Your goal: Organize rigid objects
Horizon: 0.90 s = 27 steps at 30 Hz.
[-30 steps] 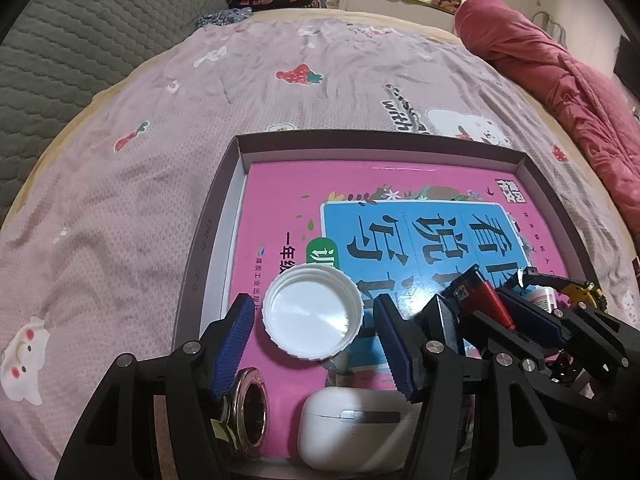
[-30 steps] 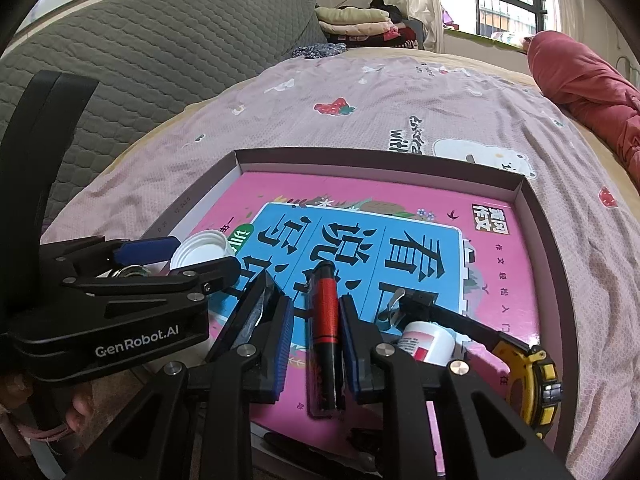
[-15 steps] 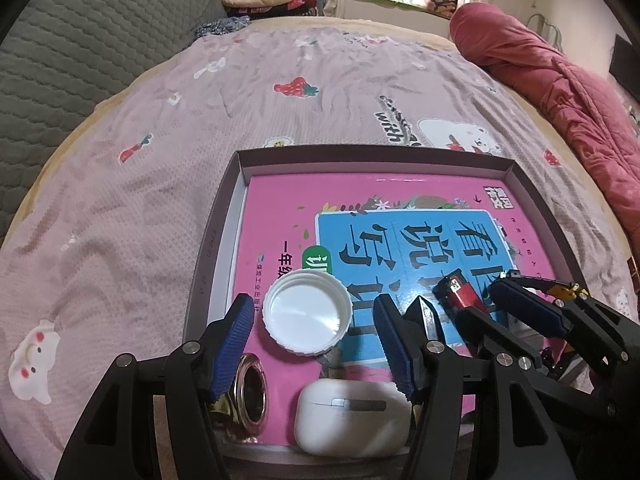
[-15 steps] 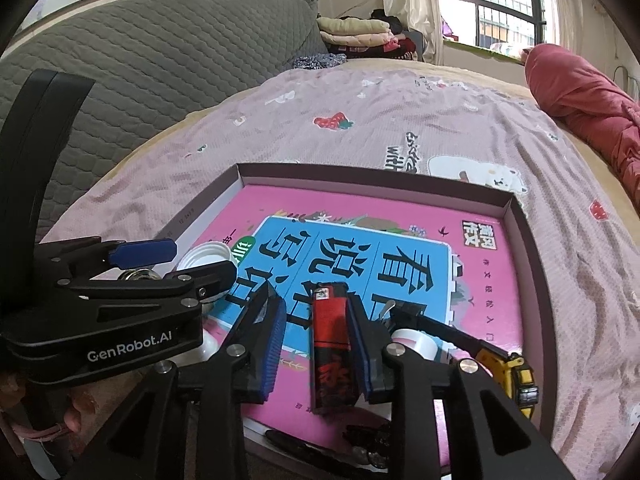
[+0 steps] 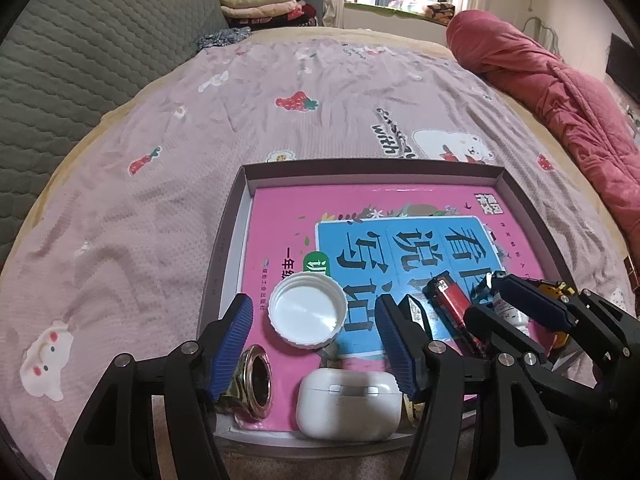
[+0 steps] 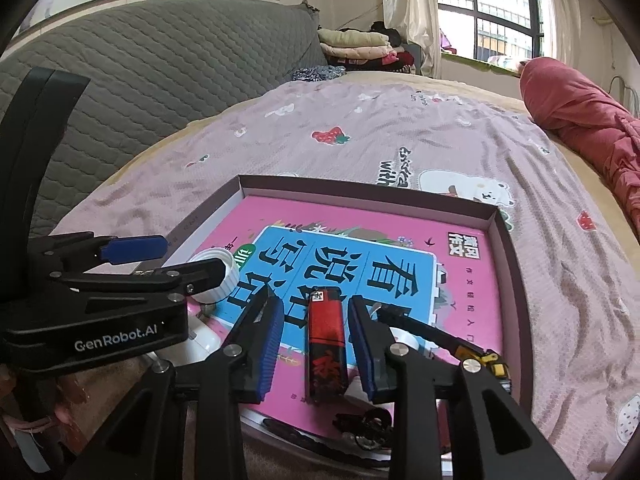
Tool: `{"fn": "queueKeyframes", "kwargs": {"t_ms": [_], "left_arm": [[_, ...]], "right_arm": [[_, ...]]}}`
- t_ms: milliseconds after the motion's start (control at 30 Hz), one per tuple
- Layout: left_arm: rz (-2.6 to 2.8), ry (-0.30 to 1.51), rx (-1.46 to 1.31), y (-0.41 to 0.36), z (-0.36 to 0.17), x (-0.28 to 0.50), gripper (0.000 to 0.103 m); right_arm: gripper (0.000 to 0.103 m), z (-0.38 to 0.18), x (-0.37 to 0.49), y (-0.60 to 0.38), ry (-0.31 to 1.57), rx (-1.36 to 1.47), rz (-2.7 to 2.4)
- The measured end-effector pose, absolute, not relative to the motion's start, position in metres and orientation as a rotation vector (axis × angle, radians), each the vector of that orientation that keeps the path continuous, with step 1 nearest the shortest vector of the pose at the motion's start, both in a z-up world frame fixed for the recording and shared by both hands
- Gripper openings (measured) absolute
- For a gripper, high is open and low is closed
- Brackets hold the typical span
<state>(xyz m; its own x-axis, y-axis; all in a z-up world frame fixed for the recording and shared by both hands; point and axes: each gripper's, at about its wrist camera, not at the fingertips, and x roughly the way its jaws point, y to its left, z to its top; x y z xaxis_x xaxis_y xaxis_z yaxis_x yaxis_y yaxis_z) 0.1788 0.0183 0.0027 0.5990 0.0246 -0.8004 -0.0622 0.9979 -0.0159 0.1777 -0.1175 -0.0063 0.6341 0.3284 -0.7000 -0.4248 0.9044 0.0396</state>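
A shallow box (image 5: 230, 248) (image 6: 506, 248) on the bed holds a pink book (image 5: 360, 208) (image 6: 360, 232). On the book lie a white cap (image 5: 307, 311) (image 6: 218, 276), a red lighter (image 5: 448, 300) (image 6: 326, 336), a white earbud case (image 5: 348, 406), a gold ring (image 5: 258, 380), a small white bottle (image 5: 508, 312) and a yellow tape measure (image 6: 490, 360). My left gripper (image 5: 314, 312) is open, its jaws either side of the cap, above it. My right gripper (image 6: 314, 312) is open, its jaws either side of the lighter, which lies flat on the book.
The box lies on a pink patterned bedsheet (image 5: 160, 200). A red quilt (image 5: 560, 92) is bunched at the right. A grey padded headboard (image 6: 160, 72) runs along the left, with folded clothes (image 6: 356, 46) at the far end. Dark keys (image 6: 364, 424) lie by the box's near edge.
My right gripper has opened and let go of the red lighter, which now lies flat on the book. Both grippers have drawn back and up a little from the box.
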Motion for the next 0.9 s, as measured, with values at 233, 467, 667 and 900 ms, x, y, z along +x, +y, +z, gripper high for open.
{"fn": "queueKeyframes", "kwargs": {"t_ms": [233, 467, 667, 900], "left_arm": [[0.037, 0.901, -0.041, 0.016, 0.01, 0.171, 0.07], [0.044, 0.886, -0.038, 0.02, 0.016, 0.163, 0.071], [0.038, 0.876, -0.035, 0.017, 0.022, 0.154, 0.074], [0.026, 0.875, -0.05, 0.012, 0.027, 0.145, 0.075]], "right_arm": [[0.041, 0.001, 0.169, -0.123, 0.75, -0.133, 0.423], [0.042, 0.007, 0.161, -0.127, 0.727, -0.135, 0.41], [0.046, 0.013, 0.155, -0.132, 0.716, -0.127, 0.393], [0.049, 0.018, 0.146, -0.14, 0.714, -0.111, 0.377]]}}
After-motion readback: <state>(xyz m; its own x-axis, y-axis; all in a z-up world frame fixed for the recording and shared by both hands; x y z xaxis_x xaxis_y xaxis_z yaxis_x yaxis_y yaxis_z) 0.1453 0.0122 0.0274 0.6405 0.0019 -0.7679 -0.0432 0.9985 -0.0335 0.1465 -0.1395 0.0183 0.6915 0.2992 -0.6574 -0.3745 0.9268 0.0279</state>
